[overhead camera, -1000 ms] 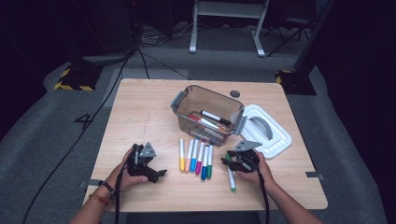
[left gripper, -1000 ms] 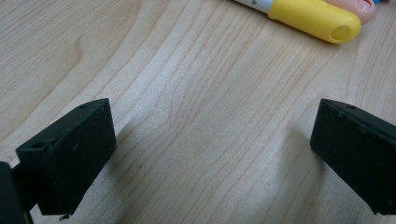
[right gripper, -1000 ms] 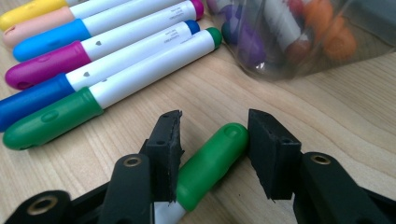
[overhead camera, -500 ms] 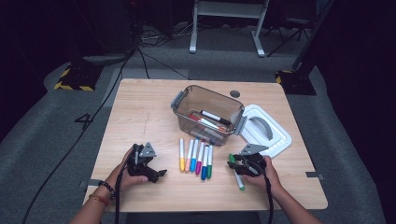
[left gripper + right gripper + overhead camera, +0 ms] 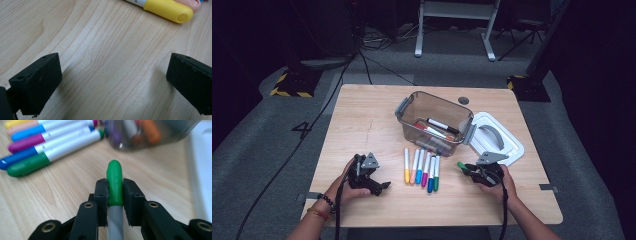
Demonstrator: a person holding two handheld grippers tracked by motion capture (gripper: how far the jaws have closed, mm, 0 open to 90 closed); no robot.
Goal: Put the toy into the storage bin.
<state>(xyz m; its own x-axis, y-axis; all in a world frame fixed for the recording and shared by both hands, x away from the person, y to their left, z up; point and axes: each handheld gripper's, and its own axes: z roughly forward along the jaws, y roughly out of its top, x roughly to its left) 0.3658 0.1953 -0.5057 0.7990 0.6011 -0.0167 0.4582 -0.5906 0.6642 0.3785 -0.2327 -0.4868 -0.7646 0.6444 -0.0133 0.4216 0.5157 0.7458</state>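
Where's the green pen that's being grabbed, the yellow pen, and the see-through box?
green pen [image 5: 114, 182], right gripper view, on its cap.
yellow pen [image 5: 168, 9], left gripper view, on its cap.
see-through box [image 5: 408, 116], high view, on its left wall.

left gripper [image 5: 384, 185] at 7 o'clock, jaws wide apart, low over table | right gripper [image 5: 465, 168] at 5 o'clock, jaws just closed, clamped tight

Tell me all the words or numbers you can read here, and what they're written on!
"4": painted pale on the grey floor, left of the table.
Small grey print on the white barrels of the markers in the right gripper view: too blurred to read.
Tiny marks on the yellow marker in the left gripper view: cut off, unreadable.
No other readable text.
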